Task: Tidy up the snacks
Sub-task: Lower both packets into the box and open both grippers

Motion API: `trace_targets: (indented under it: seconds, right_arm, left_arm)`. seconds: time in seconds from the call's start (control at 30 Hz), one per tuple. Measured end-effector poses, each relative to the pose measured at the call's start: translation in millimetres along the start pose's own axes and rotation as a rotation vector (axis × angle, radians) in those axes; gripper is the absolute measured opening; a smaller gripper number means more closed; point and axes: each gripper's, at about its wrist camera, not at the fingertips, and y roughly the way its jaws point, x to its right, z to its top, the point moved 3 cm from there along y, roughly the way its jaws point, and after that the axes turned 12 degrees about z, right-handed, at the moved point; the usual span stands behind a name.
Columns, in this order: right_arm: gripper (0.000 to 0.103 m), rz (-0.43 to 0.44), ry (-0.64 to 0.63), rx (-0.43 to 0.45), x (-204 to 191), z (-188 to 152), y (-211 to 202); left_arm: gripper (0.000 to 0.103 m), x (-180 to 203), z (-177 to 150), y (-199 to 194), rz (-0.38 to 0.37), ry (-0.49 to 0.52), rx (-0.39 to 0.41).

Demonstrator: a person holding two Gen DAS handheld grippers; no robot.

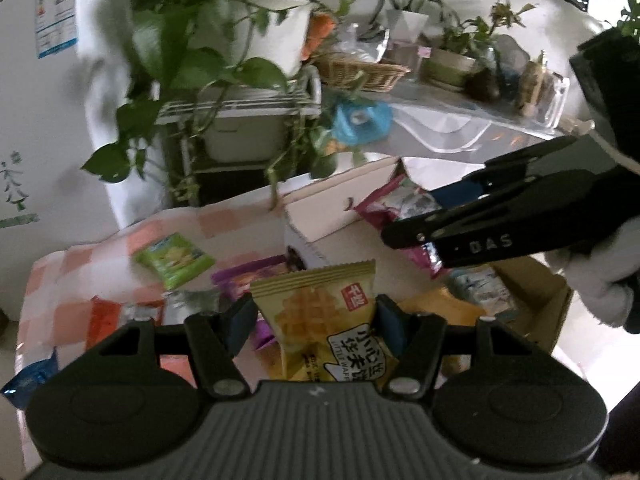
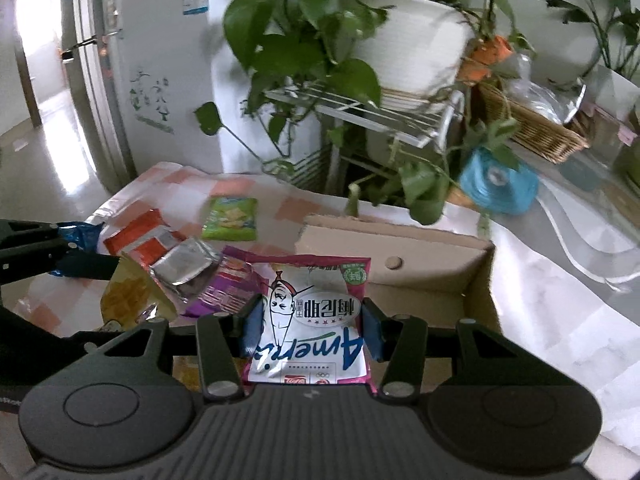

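My left gripper (image 1: 316, 322) is shut on a yellow waffle packet (image 1: 320, 312) and holds it above the checked tablecloth. My right gripper (image 2: 312, 326) is shut on a pink and white Amerio packet (image 2: 316, 320), held beside the open cardboard box (image 2: 400, 248). In the left wrist view the right gripper (image 1: 412, 240) reaches over the box (image 1: 532, 312) with the pink packet (image 1: 400, 200). Loose on the cloth lie a green packet (image 2: 230, 218), an orange packet (image 2: 140, 238), a silver packet (image 2: 186, 266) and a purple packet (image 2: 224, 288).
A potted vine (image 2: 400, 40) on a white wire rack (image 2: 372, 116) stands behind the table, its stems hanging over the box. A wicker basket (image 2: 528, 128) and a blue roll (image 2: 498, 188) sit at the back right. Several packets (image 1: 480, 292) lie inside the box.
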Motion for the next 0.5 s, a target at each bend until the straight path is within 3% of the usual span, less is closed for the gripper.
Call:
trace_targets:
  seconds: [0.27,0.5]
  right_arm:
    - [0.057,-0.057,0.044,-0.003,27.6,-7.6,-8.1]
    - [0.057,-0.103,0.108,-0.006,49.0,-14.3,-11.4]
  left_arm:
    - [0.063,23.3,7.1,9.0,-0.037,0.007,0.006]
    - [0.063,35.1,6.3,22.8,-0.109,-0.066,-0.015]
